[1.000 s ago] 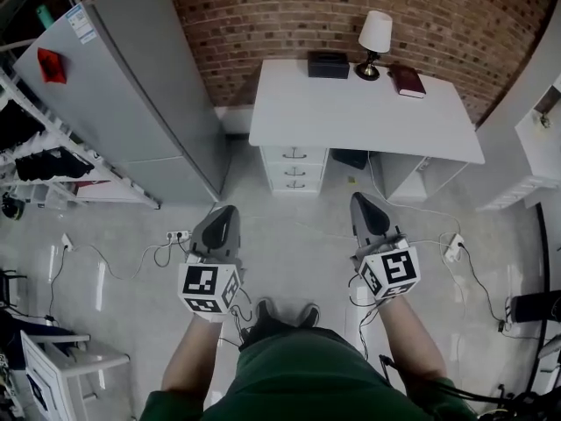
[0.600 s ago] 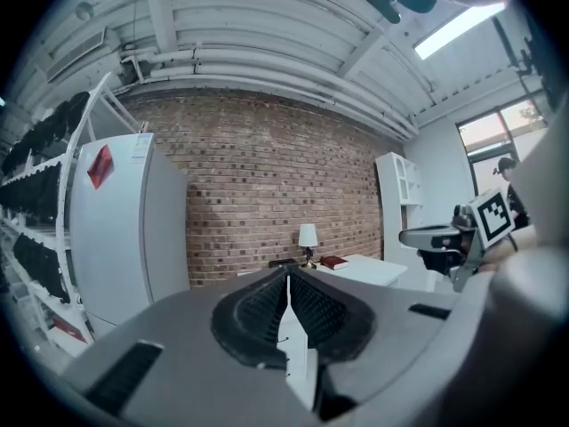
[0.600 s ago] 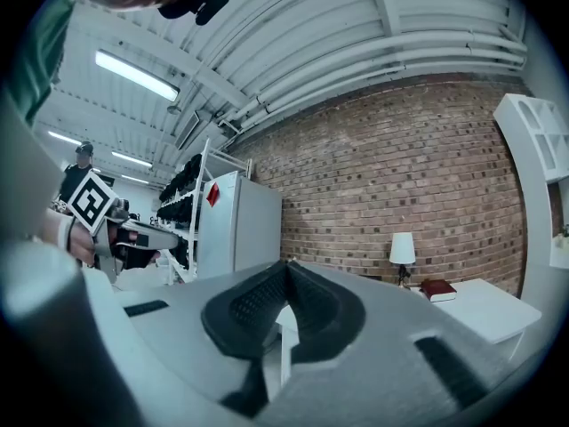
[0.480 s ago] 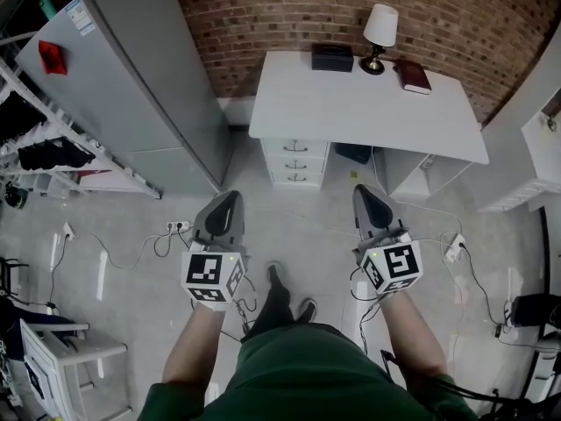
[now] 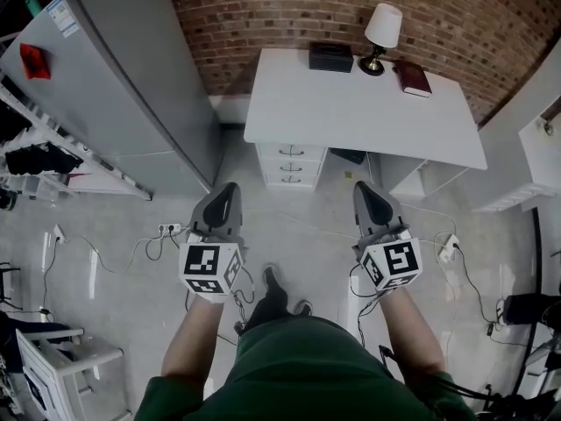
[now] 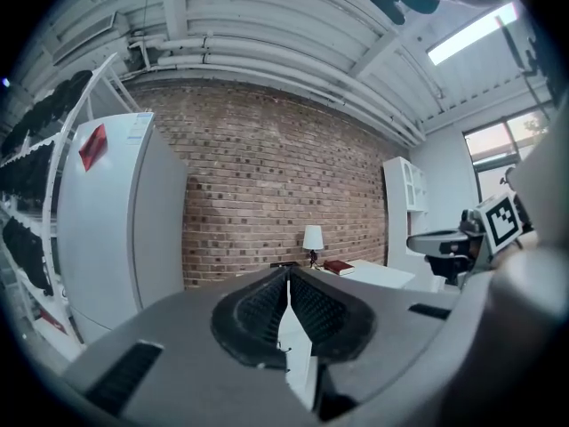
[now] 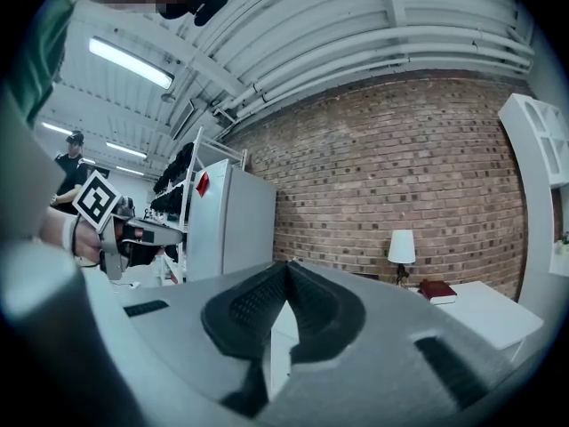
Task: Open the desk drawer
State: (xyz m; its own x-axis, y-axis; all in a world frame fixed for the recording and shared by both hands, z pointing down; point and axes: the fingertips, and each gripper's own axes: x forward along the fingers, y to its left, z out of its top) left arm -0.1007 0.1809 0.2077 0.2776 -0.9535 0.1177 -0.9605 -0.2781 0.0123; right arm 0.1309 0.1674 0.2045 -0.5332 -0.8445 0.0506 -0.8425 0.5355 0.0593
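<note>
The white desk point(image 5: 364, 103) stands against the brick wall, several steps ahead of me. Its stack of three drawers point(image 5: 291, 165) sits under the left end, all pushed in. My left gripper point(image 5: 223, 193) and right gripper point(image 5: 363, 189) are held out side by side over the floor, well short of the desk and pointing toward it. Both are shut with nothing between the pads. In the left gripper view the gripper point(image 6: 288, 274) has its pads meeting, and the desk point(image 6: 382, 276) lies beyond. The right gripper point(image 7: 286, 269) looks the same in its own view.
A grey refrigerator point(image 5: 114, 77) and a shelving rack point(image 5: 35, 147) stand to the left. On the desk are a lamp point(image 5: 383, 29), a black box point(image 5: 330, 57) and a red book point(image 5: 412, 77). Cables and a power strip point(image 5: 166, 229) lie on the floor. A white shelf unit point(image 5: 535, 139) is at the right.
The person has stepped forward with one foot, and both grippers have travelled toward the desk, still shut. The desk sits slightly nearer in the head view.
</note>
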